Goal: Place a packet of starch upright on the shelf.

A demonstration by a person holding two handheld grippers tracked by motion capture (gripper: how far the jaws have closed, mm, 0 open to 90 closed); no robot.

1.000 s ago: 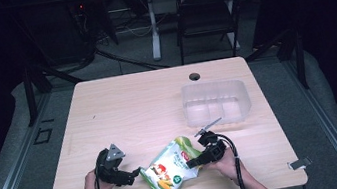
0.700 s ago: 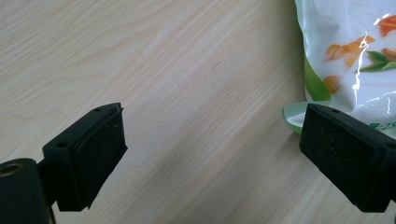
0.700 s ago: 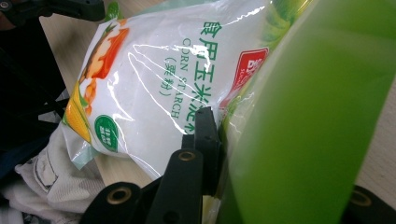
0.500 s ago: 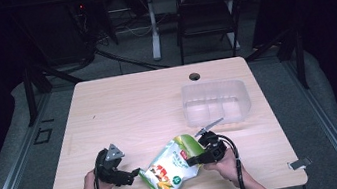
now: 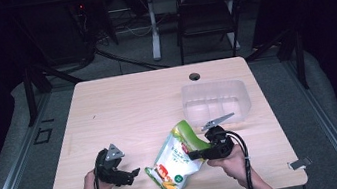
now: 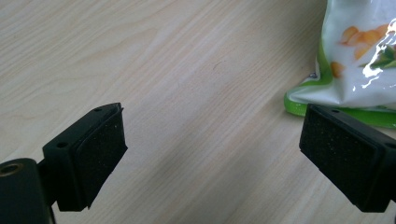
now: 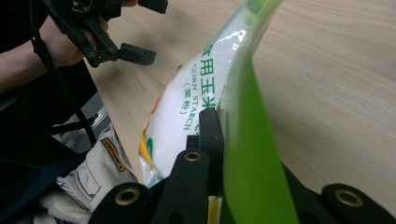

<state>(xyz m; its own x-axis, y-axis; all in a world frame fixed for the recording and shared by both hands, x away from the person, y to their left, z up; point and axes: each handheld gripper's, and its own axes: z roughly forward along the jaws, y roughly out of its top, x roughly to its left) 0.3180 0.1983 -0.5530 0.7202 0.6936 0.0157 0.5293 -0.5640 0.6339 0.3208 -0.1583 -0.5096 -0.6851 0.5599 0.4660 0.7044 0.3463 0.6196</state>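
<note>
Lifted since a second ago: corn starch bag (image 5: 179,159), upper edge raised off the table (image 5: 133,110), lower corner near the front edge. Just closed on that green edge, right gripper (image 5: 196,152), clamping the bag. Left of the bag, close beside it, left gripper (image 5: 135,172), jaws wide apart, holding nothing.

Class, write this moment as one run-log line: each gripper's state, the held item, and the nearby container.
right gripper: shut on corn starch bag, one end raised | left gripper: open, holding nothing | clear tub: on table, beyond bag
</note>
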